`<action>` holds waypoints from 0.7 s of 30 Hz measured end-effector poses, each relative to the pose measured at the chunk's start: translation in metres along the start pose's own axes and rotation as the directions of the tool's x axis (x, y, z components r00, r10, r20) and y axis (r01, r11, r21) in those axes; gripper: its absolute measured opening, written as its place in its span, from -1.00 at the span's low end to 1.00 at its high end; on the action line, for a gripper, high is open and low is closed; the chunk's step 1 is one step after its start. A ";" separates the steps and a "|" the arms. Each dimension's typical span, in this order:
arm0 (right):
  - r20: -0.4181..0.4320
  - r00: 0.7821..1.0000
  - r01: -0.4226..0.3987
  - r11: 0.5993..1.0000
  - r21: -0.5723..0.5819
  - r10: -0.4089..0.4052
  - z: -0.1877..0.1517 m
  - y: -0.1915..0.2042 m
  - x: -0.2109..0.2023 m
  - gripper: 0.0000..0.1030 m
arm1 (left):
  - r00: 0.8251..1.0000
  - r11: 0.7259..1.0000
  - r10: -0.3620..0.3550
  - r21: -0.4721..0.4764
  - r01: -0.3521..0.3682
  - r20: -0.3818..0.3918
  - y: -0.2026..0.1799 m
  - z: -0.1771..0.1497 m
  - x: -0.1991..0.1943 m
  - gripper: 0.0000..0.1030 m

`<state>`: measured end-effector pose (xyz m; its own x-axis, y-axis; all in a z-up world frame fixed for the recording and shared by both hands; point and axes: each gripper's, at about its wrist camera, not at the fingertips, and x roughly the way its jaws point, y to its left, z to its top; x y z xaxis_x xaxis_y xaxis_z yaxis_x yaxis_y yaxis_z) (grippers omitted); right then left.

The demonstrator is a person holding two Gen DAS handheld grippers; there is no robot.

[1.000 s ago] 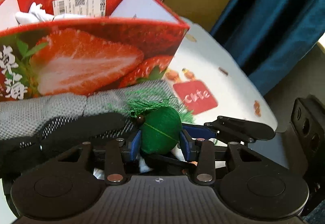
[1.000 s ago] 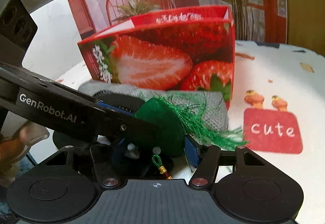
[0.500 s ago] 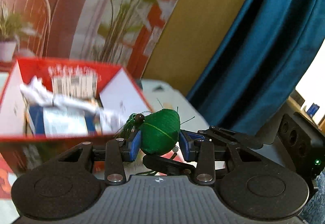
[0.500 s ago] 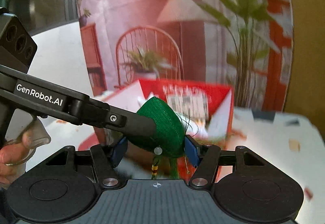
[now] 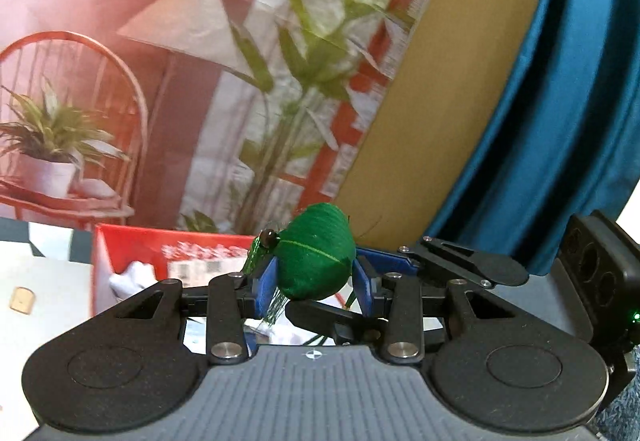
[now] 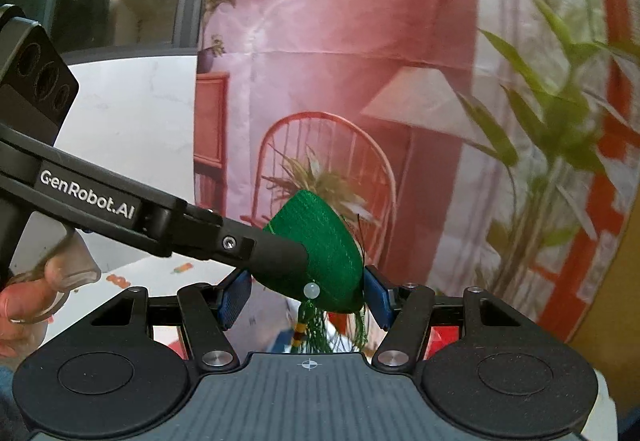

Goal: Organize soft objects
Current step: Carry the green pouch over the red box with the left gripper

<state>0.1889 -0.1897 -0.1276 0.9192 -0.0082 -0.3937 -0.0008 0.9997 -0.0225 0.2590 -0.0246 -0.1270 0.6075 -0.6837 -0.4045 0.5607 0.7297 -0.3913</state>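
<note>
A green silk sachet (image 5: 314, 261) with a bead and tassels is held in the air by both grippers at once. My left gripper (image 5: 314, 283) is shut on it, blue pads on both sides. My right gripper (image 6: 306, 295) is also shut on the sachet (image 6: 320, 253), from the other side; its tassel hangs down between the fingers. The left gripper's finger (image 6: 256, 249) reaches in from the left in the right wrist view. The red strawberry box (image 5: 132, 245) lies below and behind the sachet, holding white soft items (image 5: 132, 275).
A printed backdrop with a chair, lamp and plants (image 5: 200, 81) stands behind the table. A blue curtain (image 5: 560, 121) hangs on the right. The white table top (image 5: 40, 281) shows at the left. A hand (image 6: 24, 305) holds the left gripper's handle.
Both grippers have lifted the green sachet up from the grey cloth in front of the box. The box now sits lower in view, with its open top visible.
</note>
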 end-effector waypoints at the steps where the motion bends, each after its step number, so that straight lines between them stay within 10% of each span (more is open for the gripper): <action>1: -0.002 1.000 -0.004 1.000 -0.003 0.004 0.004 0.003 0.007 0.11 | 1.000 1.000 0.007 -0.008 -0.007 0.001 0.006 0.002 0.001 -0.18; 21: -0.166 0.981 -0.093 0.994 0.055 0.101 -0.022 0.013 0.128 0.14 | 0.987 0.983 0.115 -0.129 -0.129 -0.112 0.097 -0.012 0.034 -0.18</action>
<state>0.2980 -0.1782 -0.1986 0.8362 0.0891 -0.5412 -0.0642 0.9958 0.0647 0.3274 0.0228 -0.1885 0.6006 -0.5924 -0.5369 0.4001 0.8041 -0.4396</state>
